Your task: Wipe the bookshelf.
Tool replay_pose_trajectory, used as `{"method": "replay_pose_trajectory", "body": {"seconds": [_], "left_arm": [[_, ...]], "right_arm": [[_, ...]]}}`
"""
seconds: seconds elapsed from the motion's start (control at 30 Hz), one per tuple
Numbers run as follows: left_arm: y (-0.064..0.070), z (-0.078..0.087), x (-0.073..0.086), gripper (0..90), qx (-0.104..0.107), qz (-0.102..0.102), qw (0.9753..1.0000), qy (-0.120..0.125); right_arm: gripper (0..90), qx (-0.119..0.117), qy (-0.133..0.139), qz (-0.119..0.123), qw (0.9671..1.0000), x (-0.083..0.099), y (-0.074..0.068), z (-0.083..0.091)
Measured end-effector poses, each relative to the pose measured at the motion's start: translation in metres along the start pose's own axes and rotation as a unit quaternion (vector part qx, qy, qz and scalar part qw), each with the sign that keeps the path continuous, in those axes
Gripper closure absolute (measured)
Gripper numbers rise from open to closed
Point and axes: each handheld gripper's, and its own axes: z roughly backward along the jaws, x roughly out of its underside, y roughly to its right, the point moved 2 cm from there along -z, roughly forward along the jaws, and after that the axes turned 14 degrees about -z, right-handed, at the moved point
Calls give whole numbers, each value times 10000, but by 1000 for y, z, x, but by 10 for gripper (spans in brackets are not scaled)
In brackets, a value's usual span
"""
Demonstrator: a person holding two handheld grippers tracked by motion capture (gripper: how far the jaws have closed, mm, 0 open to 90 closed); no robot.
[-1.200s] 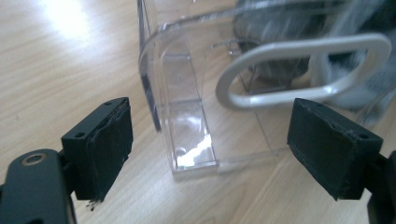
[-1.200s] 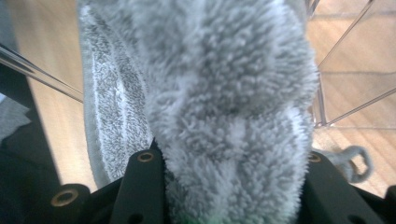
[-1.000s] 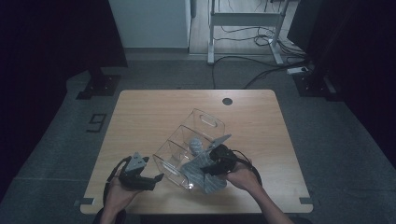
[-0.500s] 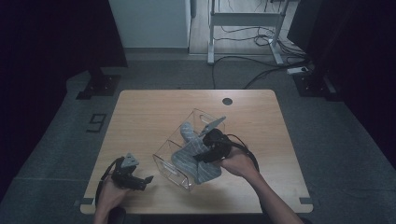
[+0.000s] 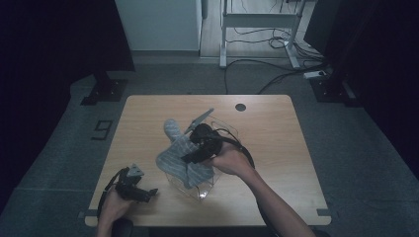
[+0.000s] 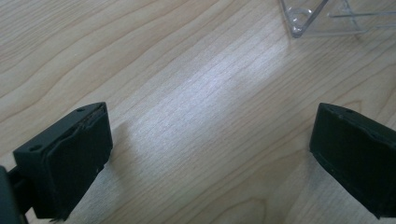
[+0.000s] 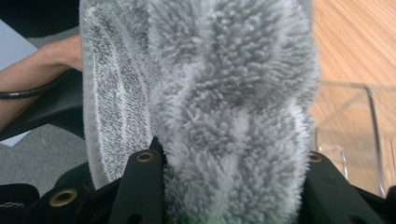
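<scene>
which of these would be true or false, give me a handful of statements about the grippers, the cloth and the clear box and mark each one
1. The right gripper is shut on the grey fluffy cloth. True.
2. The left gripper also grips the cloth. False: its jaws stand wide open over bare wood near the table's front edge, holding nothing.
3. The clear plastic box is on the wooden table. True.
4. The cloth lies folded flat at the far left corner of the table. False: it is bunched between the right gripper's jaws, above the box near the table's middle.
5. A small dark round hole sits near the table's far edge. True.
</scene>
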Motion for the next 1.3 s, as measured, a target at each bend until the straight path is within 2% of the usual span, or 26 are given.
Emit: {"method": "replay_pose_trajectory", "body": {"seconds": [0.17,0.47,0.6,0.7,1.03,1.3], "left_arm": [[-4,1,6,0,-7,28,10000,-20],[-7,1,9,0,-11,23,10000,-51],[-7,1,10,0,-33,-10,10000,-51],[-6,1,9,0,-48,13,10000,-39],[-6,0,9,0,-66,40,10000,-38],[-6,0,9,0,-87,65,9999,-32]], "right_arm": [[597,97,-220,144,9996,-13,-13,-26],[587,281,-466,259,9982,-20,-23,-70],[591,458,-516,368,9969,-18,-28,-82],[617,720,-573,456,9947,-17,-30,-87],[602,739,-377,479,9954,-14,-32,-83],[593,690,-438,464,9956,-6,-32,-71]]}}
